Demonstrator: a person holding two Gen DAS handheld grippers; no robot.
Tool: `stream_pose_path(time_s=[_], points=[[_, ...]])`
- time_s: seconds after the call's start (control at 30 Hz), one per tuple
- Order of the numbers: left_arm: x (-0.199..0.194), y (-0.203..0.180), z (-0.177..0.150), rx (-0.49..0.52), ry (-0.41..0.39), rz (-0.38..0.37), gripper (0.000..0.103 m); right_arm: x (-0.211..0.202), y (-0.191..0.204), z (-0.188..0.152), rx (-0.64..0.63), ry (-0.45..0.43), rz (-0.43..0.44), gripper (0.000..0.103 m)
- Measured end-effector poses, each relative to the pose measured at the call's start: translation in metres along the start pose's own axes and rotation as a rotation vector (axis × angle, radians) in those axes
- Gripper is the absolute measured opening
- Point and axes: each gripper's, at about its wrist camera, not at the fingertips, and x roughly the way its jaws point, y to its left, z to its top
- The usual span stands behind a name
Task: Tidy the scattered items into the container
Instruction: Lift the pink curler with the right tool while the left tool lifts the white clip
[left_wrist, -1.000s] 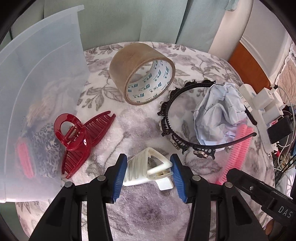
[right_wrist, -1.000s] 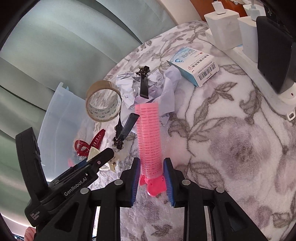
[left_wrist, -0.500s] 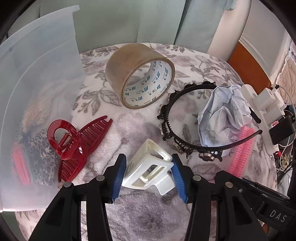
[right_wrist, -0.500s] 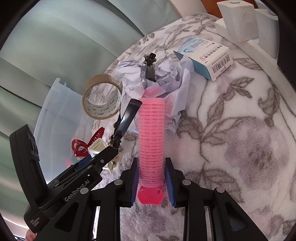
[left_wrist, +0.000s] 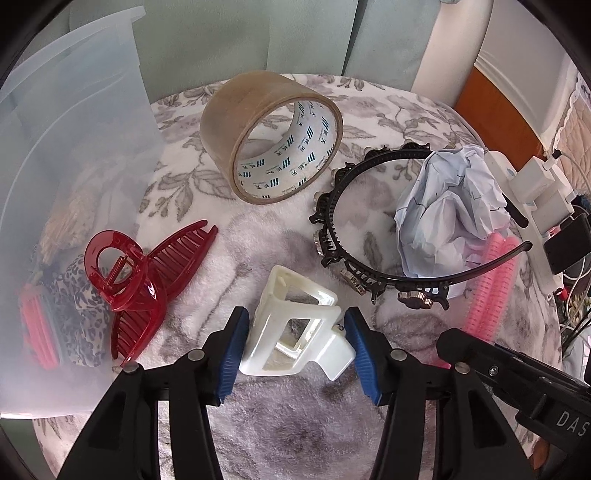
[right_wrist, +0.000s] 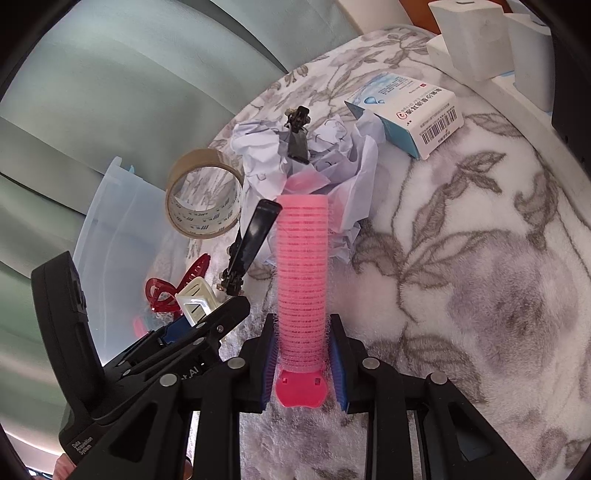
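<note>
My left gripper has a white claw clip between its blue pads, tilted just above the flowered blanket; both pads touch it while the jaws ease open. My right gripper is shut on the base of a pink hair roller, which points away towards crumpled paper. The translucent container stands at the left and holds a leopard scrunchie and another pink roller. A red claw clip lies beside it.
A brown tape roll stands behind the clips. A black toothed headband curls round the crumpled paper. A blue-and-white box and a white power strip with chargers sit at the right edge.
The white clip has turned and tipped up between the left pads, which stand slightly wider. The pink roller sits deeper in the right jaws and has lifted a little.
</note>
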Motion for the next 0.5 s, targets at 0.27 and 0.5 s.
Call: stream_pose_path(time_s=[0.27,0.5], points=[[-0.007,-0.001,-0.003,0.006,-0.01,0.002,0.055,-0.01,-0.004,-0.002,0.01,-0.013,0.007,0.027],[-0.02,-0.004,-0.005,0.01,-0.027,0.001,0.055,-0.023,0.001,-0.003,0.014,-0.038,0.022,0.027]])
